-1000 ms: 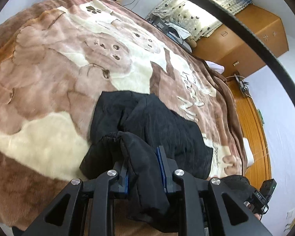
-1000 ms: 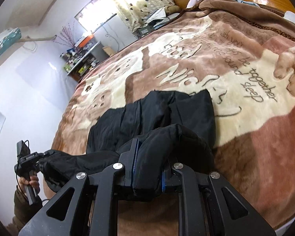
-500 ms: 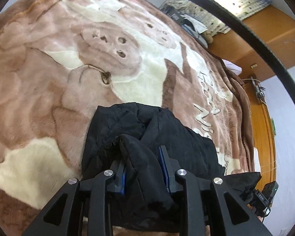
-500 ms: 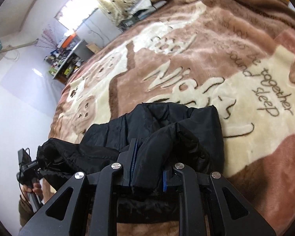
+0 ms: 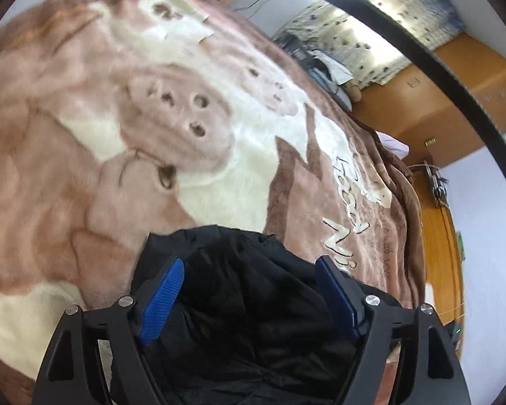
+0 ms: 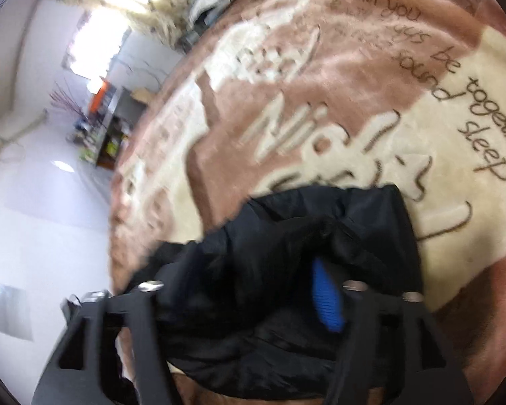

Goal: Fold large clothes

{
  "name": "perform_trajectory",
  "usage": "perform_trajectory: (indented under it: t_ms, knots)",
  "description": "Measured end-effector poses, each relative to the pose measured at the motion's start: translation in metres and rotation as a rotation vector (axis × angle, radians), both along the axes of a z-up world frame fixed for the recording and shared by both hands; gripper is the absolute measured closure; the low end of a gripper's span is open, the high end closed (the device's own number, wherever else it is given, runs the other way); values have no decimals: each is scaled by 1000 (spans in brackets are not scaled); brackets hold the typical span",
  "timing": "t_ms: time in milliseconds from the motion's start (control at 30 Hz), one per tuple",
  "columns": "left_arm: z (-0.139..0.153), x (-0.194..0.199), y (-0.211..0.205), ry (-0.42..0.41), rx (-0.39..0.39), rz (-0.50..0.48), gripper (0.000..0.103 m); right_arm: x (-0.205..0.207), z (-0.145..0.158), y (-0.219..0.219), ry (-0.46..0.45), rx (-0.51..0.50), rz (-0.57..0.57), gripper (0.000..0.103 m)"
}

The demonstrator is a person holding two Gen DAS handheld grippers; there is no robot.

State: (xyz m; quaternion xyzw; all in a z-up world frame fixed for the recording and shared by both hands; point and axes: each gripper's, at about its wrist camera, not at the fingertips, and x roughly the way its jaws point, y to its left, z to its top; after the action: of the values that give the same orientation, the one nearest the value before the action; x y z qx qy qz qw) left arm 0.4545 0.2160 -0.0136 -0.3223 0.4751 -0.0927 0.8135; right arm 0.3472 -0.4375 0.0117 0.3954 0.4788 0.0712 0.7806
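Released since half a second ago: both grippers, then clamped on folds of the black padded jacket (image 5: 249,307), now spread wide, left gripper (image 5: 249,290) with blue pads (image 5: 162,300) clear of the cloth, right gripper (image 6: 243,290) likewise parted though blurred. Lying bunched on the bear-print fleece blanket (image 5: 118,135), directly between and beneath both sets of jaws. Probably soft, puffy, light and slick-shelled; best pinched at a hem or seam edge

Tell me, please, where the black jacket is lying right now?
The black jacket lies bunched on the bear-print blanket, low-centre in both wrist views, between the open left gripper fingers.
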Motion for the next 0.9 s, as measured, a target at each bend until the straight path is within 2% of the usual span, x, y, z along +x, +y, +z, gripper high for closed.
perform_trajectory:
  t_ms: [67,200,267,367,467,533,600,700,800,900]
  knots:
    - [13,-8,-7,-51,30,-29,23,-1,8,-1,-9,-45,-23,30]
    - [29,-27,-33,-116,85,-107,23,-13,30,12,-113,-159,11,30]
    - [31,-38,-55,-133,119,-180,23,-19,37,29,-175,-249,80,31]
    - [26,-53,-92,-156,218,-282,23,-37,37,75,-257,-462,246,31]
    - [7,-66,-136,-175,327,-374,23,-51,19,114,-285,-561,371,31]
    - [-10,-70,-157,-147,346,-435,23,-58,5,142,-313,-577,466,31]
    - [-26,-71,-175,-113,378,-468,23,-57,-11,165,-310,-587,541,31]
    - [-40,-65,-191,-122,492,-468,23,-47,-32,182,-271,-593,591,31]
    - [-48,-51,-192,-99,547,-441,23,-25,-49,189,-214,-637,565,31]
    - [-55,-35,-189,-99,608,-420,23,-7,-60,187,-157,-623,510,31]
